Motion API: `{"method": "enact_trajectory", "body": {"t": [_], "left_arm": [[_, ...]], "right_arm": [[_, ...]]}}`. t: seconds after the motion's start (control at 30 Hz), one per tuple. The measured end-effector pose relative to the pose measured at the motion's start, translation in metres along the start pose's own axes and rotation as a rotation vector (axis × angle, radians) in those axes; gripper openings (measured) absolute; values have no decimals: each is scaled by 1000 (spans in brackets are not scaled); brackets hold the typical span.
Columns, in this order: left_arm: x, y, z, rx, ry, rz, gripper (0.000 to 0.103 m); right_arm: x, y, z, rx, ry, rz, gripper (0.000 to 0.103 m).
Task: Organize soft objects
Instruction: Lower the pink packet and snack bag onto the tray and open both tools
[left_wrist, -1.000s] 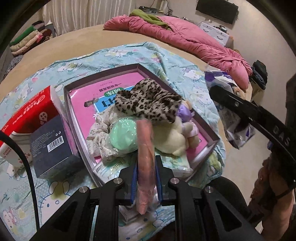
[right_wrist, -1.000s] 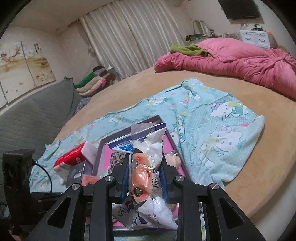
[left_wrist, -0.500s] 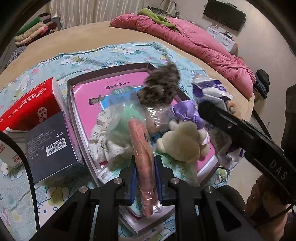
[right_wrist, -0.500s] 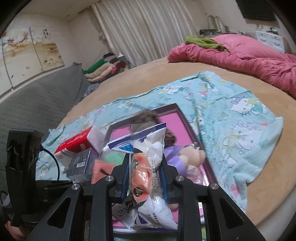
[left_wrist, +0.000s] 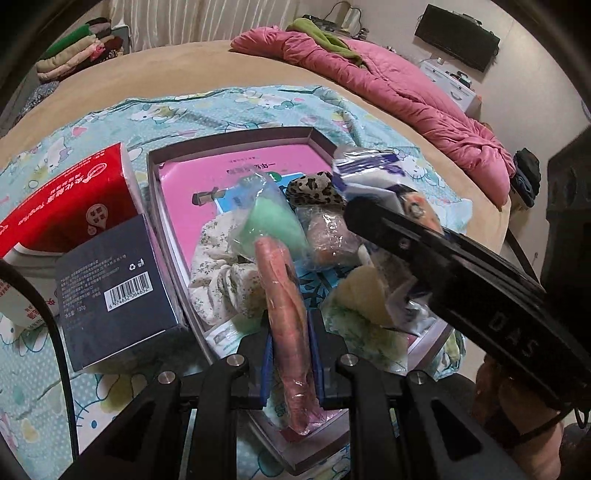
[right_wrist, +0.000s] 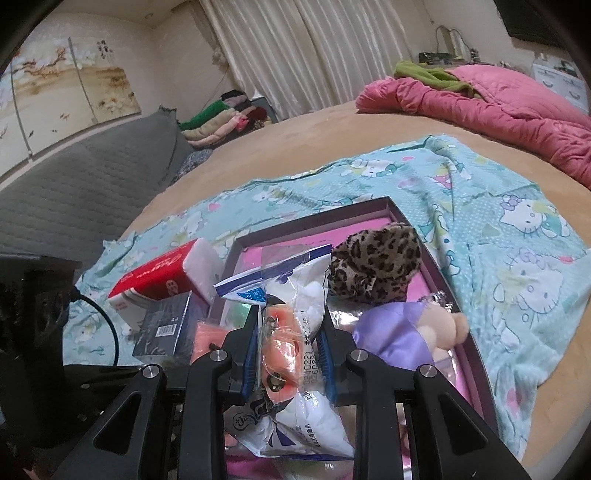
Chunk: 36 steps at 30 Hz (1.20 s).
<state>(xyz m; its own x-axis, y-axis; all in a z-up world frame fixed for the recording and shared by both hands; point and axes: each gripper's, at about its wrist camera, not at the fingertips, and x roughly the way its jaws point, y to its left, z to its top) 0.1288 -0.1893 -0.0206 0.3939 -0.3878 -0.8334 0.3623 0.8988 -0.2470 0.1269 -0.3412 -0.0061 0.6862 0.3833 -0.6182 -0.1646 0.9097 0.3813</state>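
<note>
The right gripper (right_wrist: 289, 341) has moved over the tray (left_wrist: 236, 142), fingers clamped on a white bag (right_wrist: 295, 295). The left gripper (left_wrist: 290, 363) pinches a clear bag (left_wrist: 271, 225) above the tray's near edge. "DAS" marks the right gripper's arm.

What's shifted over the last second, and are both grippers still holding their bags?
The right gripper has carried its white snack bag in over the tray, now above the purple-dressed plush. The leopard-print fabric has shifted toward the tray's far corner. The left gripper stays shut on the clear bag of pink and green items. The red tissue pack and dark box have not moved.
</note>
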Motion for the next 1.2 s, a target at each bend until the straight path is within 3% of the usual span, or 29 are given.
{"method": "enact_trajectory", "body": {"t": [0.9, 1.03, 1.2], "left_arm": [[3, 7, 7, -36, -5, 4, 18], [2, 7, 6, -39, -5, 2, 18], [3, 6, 6, -38, -5, 1, 18]], "right_arm": [[23, -2, -4, -38, 56, -25, 31], [20, -3, -4, -35, 45, -17, 41], [17, -2, -3, -43, 34, -25, 42]]}}
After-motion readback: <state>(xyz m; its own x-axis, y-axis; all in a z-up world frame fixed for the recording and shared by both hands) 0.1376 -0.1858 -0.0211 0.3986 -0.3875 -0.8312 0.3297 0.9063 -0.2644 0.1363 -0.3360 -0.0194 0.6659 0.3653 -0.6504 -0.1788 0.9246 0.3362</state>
